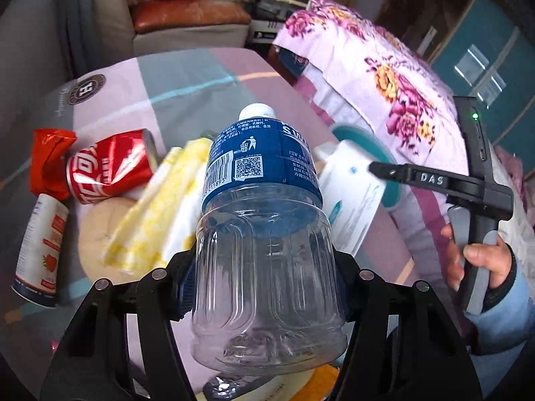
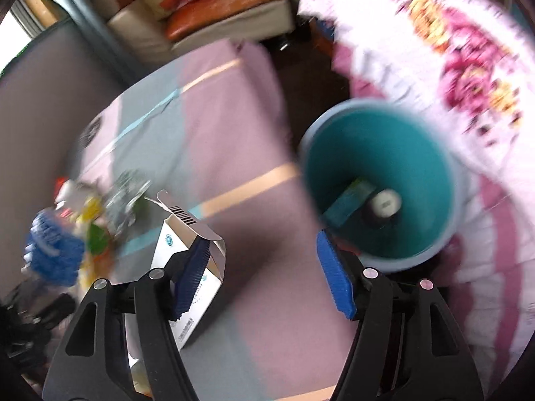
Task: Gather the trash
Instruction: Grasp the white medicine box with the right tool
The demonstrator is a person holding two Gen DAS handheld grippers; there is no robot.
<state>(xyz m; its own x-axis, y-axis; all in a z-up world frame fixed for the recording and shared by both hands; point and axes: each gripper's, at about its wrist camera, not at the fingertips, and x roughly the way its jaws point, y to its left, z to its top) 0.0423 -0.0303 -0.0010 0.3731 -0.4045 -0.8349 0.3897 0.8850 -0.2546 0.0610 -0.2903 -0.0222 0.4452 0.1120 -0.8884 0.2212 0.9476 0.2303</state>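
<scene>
1. Left wrist view: the left gripper (image 1: 264, 287) has its jaws clamped on an empty plastic bottle (image 1: 264, 220), lifted clear of the litter, probably bound for the bin (image 1: 364, 143). A crushed red can (image 1: 110, 170) and a white box (image 1: 347, 197) lie on the patchwork bedcover (image 1: 187, 80).
2. Right wrist view: the right gripper (image 2: 264, 280) has its jaws apart, holding nothing, above the teal bin, which already holds trash. A floral quilt (image 2: 468, 67) lies beside it, an armchair (image 2: 214, 10) beyond.

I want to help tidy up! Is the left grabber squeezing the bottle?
Touching. In the left wrist view, the left gripper has both jaws pressed against the clear bottle.
</scene>
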